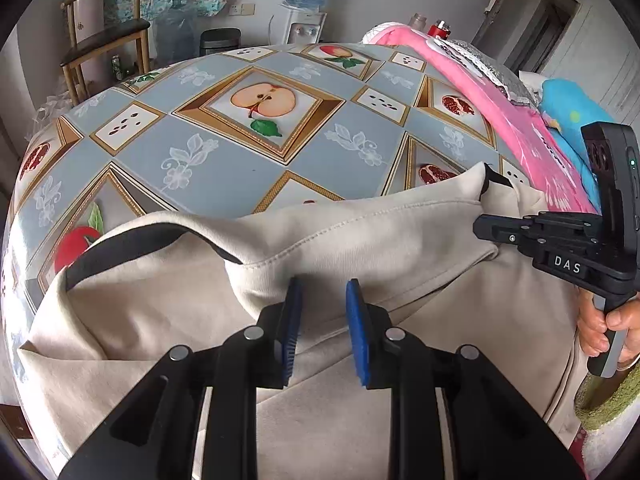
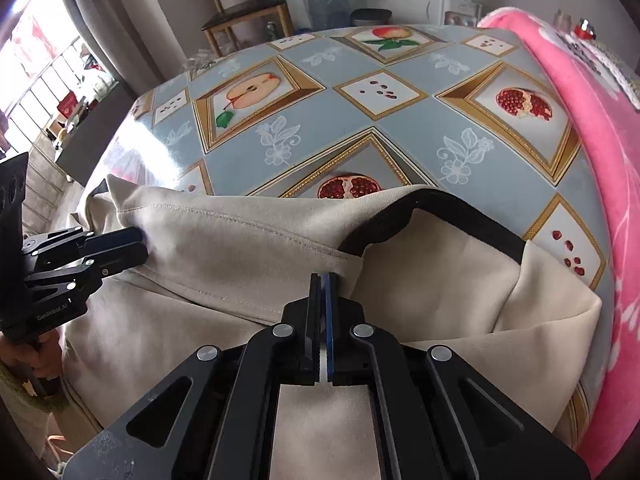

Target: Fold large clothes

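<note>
The right claw (image 2: pixel 324 280) is clamped on a hem fold of the beige garment (image 2: pixel 248 240). The left claw (image 1: pixel 322 292) stands slightly parted, fabric between its pads (image 1: pixel 358 320), grip unclear. The garment lies bunched on the fruit-patterned bench (image 1: pixel 224 168), beside a pink blanket (image 2: pixel 592 128).

One beige garment (image 1: pixel 360 240) – two tongs: left tongs (image 1: pixel 322 300), right tongs (image 2: pixel 324 280) – one chair (image 1: pixel 104 36).
</note>
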{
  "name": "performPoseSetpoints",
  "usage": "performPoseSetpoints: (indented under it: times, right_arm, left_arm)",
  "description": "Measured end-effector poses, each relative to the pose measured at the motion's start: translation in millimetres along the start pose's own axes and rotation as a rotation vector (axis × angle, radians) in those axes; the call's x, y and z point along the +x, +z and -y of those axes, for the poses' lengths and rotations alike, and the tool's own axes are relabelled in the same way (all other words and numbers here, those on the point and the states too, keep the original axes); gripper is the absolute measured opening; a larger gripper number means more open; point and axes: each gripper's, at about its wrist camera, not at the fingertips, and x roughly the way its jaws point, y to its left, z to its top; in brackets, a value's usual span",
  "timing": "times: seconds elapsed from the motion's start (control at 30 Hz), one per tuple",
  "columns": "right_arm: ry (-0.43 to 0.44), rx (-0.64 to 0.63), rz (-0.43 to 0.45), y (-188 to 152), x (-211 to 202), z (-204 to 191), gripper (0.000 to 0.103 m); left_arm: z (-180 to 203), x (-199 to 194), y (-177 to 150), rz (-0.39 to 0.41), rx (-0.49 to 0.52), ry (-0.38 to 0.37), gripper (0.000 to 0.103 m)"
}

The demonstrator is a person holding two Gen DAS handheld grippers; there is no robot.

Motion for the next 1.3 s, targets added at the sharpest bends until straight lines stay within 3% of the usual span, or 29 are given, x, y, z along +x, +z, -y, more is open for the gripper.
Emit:
performPoseSetpoints:
  times: [0.07,0.13,0.2,0.27,0.37,0.4,0.47,0.53,0.6,0.77,0.93,1.03,1.17,1.3]
  right_arm:
    - [0.023,-0.002,0.049,1.2,-15.5,-8.3,0.015]
    - [0.045,-0.015,0.073,1.6,-23.4,-16.2,0.016]
    - [0.050,-0.036,0.048,-0.7,-16.6,-23.2,0.016]
    - [-0.007,-0.062,-0.005,-5.6,3.1,-28.2,0.017]
    - [0.005,-0.012,0.003,-5.1,2.4,-23.2,0.018]
    - [0.023,0.031,0.010,-3.9,-5.1,-19.3,0.022]
    - [0.047,0.067,0.066,-5.0,-30.9,-16.2,0.042]
    - [0.060,0.090,0.132,-12.1,-64.1,-14.2,0.056]
    - [0.080,0.105,0.167,-24.8,-94.1,-12.3,0.061]
    - [0.072,0.128,0.201,-77.7,-147.8,-13.2,0.078]
    - [0.045,0.146,0.200,-135.2,-169.8,-28.1,0.085]
    - [-0.009,0.138,0.176,-160.2,-168.0,-44.8,0.085]
    - [0.000,0.127,0.119,-179.4,-151.8,-68.0,0.085]
    - [-0.079,0.086,0.077,-187.7,-134.8,-93.3,0.085]
  left_arm:
    - [-1.4,-0.4,0.1,-0.001,-0.008,-0.007,0.022]
    - [-1.8,-0.1,0.0,0.001,-0.014,-0.009,0.022]
    - [-0.5,0.4,-0.3,0.003,-0.011,-0.003,0.022]
    - [0.0,0.4,-0.4,0.004,-0.012,0.001,0.023]
    - [-2.8,-2.4,0.8,-0.002,-0.034,-0.015,0.023]
    - [-5.0,-6.5,1.8,-0.003,-0.050,-0.022,0.023]
    - [-9.3,-26.0,2.8,0.034,-0.084,-0.016,0.028]
    - [-12.4,-54.4,0.2,0.089,-0.105,-0.026,0.041]
    - [-13.0,-85.2,-7.1,0.142,-0.113,-0.019,0.046]
    - [-6.3,-153.0,-47.8,0.193,-0.102,0.043,0.062]
    - [-0.2,-185.8,-105.9,0.181,-0.136,0.075,0.074]
    - [7.7,-189.9,-140.2,0.167,-0.158,0.082,0.079]
    - [22.7,-178.2,-174.4,0.121,-0.130,0.089,0.082]
    - [32.3,-154.3,-197.1,0.043,-0.114,0.083,0.082]
